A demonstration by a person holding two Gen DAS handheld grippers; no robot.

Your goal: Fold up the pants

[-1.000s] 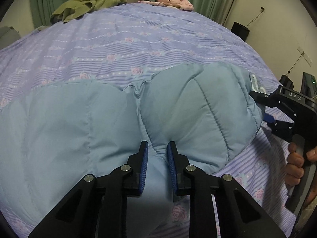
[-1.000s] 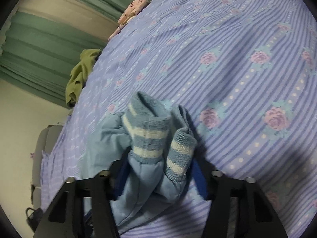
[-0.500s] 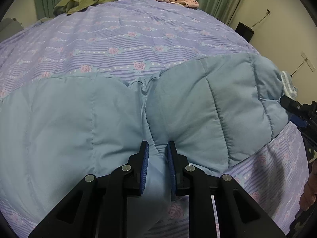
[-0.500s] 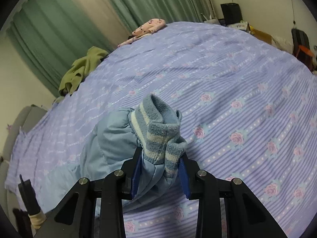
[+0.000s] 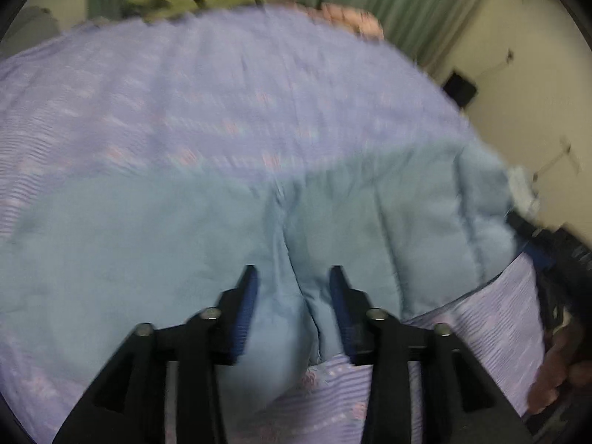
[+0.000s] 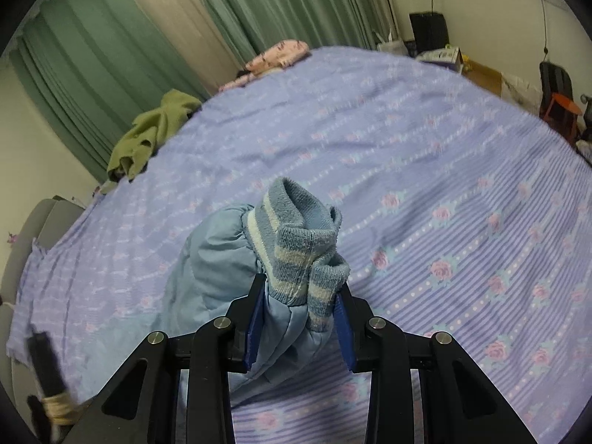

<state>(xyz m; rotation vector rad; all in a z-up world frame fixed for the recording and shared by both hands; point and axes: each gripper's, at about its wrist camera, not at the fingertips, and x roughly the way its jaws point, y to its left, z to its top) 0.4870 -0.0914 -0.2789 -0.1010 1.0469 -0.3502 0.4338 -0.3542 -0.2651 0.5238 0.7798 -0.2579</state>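
Folding these padded pants [image 5: 155,259] well depends on the two hands working as a pair. The right gripper [image 6: 301,318] is pinching the bunched leg ends, the light blue quilted cloth and both striped knitted cuffs [image 6: 296,244] squeezed between its blue pads [image 6: 256,327], with the cuffs poking up just past the fingertips. The rest of that leg trails down and to the left of the gripper onto the flowered bedspread [image 6: 462,222].

The left gripper [image 5: 292,310] is opening: its jaws stand spread on either side of the crotch seam, cloth lies between them, and the pads [image 5: 246,310] do not seem to press on it, though the view is blurred. The seat and waist lie flat ahead of and to both sides of it, and the right gripper's dark frame shows at the far right of this view.

My advice is to keep the right pinch firm and low on the cuffs so neither leg slips out, and carry them in one smooth arc toward the waist. The puffy filling will probably spring back, so lay the legs down before letting go. The left side may need a fresh hold to anchor the cloth.
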